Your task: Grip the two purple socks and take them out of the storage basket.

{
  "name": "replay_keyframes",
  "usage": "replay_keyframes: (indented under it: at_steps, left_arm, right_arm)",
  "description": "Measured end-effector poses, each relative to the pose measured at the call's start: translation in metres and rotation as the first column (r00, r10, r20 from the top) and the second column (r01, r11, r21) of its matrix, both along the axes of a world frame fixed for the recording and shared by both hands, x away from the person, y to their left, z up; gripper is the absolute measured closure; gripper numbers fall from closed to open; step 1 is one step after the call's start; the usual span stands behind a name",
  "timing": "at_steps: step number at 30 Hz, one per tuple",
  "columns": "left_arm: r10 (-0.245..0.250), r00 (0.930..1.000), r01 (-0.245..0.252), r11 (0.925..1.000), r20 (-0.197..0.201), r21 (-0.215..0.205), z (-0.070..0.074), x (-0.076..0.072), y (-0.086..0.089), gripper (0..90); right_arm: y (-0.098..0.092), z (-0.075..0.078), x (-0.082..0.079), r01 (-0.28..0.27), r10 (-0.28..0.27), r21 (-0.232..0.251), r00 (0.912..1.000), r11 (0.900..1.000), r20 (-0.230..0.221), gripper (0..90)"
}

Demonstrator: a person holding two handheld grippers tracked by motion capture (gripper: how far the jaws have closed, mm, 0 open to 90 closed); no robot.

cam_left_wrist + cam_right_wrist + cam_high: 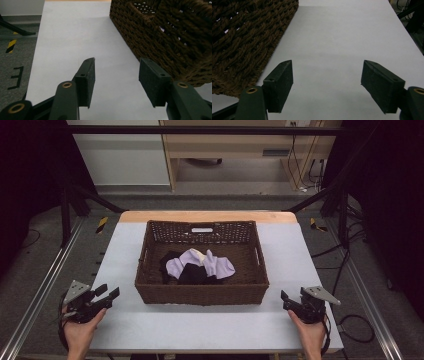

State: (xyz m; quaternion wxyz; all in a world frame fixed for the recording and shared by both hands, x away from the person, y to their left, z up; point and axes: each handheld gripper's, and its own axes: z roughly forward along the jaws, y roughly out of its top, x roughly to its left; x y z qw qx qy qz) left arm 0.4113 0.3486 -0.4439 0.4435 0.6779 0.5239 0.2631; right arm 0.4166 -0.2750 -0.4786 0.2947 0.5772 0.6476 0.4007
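Observation:
A brown wicker basket stands mid-table and holds a pile of small clothes: lavender pieces, a black one and a bit of cream cloth. My left gripper rests in a hand at the table's front left, off the basket's left front corner, open and empty. In the left gripper view its jaws stand apart over bare table, the basket wall just to their right. My right gripper is at the front right, also open with nothing between its jaws; the basket lies to their left.
The white table top has free strips left, right and in front of the basket. Metal frame rails run along both sides. Cables lie on the floor at the right. A wooden cabinet stands beyond the far edge.

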Motion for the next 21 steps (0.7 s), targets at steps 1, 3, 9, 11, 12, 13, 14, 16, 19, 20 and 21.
replay_keyframes:
  at_steps: [1,3,9,11,12,13,14,16,19,20,21]
  left_arm:
    - [0.000,1.0000,0.000,0.9999,0.004,-0.011,0.002,-0.001,0.000,47.2]
    - [-0.002,0.9998,0.002,0.9997,0.018,-0.023,0.005,-0.002,0.000,47.1]
    - [-0.011,0.9989,0.014,0.9988,0.046,-0.046,0.019,-0.004,0.001,45.6]
    - [-0.020,0.9981,0.022,0.9988,0.058,-0.044,0.025,-0.004,-0.001,45.3]
    - [-0.023,0.9976,0.025,0.9988,0.066,-0.042,0.028,-0.004,-0.001,45.1]
    - [-0.028,0.9971,0.031,0.9985,0.070,-0.044,0.031,-0.004,-0.002,44.6]
    - [-0.032,0.9969,0.035,0.9984,0.073,-0.044,0.033,-0.004,-0.003,44.2]
    - [-0.039,0.9960,0.042,0.9983,0.080,-0.040,0.038,-0.003,-0.005,43.7]
    - [-0.041,0.9947,0.045,0.9982,0.095,-0.039,0.044,-0.003,-0.008,43.2]
    - [-0.045,0.9945,0.049,0.9980,0.095,-0.040,0.045,-0.003,-0.009,43.0]
    - [-0.048,0.9938,0.052,0.9980,0.100,-0.037,0.048,-0.003,-0.009,42.9]
  right_arm:
    - [0.000,-0.001,0.000,-0.001,0.001,-0.004,1.0000,1.000,0.003,26.1]
    - [0.001,-0.002,0.000,-0.001,0.001,-0.013,0.9999,1.000,0.015,26.4]
    - [0.004,-0.004,-0.002,0.008,-0.008,0.002,0.9992,1.000,0.039,25.7]
    - [0.004,-0.004,-0.002,0.009,-0.009,0.004,0.9994,1.000,0.033,25.4]
    - [0.005,-0.004,-0.002,0.008,-0.008,0.009,0.9994,1.000,0.034,25.4]
    - [0.004,-0.005,-0.002,0.008,-0.008,0.009,0.9995,1.000,0.030,25.2]
    - [0.004,-0.005,-0.002,0.006,-0.006,0.013,0.9996,1.000,0.027,25.1]
    - [0.004,-0.005,-0.002,0.008,-0.009,0.014,0.9996,1.000,0.027,24.9]
    - [0.005,-0.006,-0.002,0.005,-0.005,0.012,0.9996,1.000,0.028,24.3]
    - [0.005,-0.006,-0.002,0.006,-0.006,0.009,0.9995,1.000,0.030,24.1]
    - [0.005,-0.006,-0.002,0.005,-0.005,0.009,0.9994,1.000,0.034,23.9]
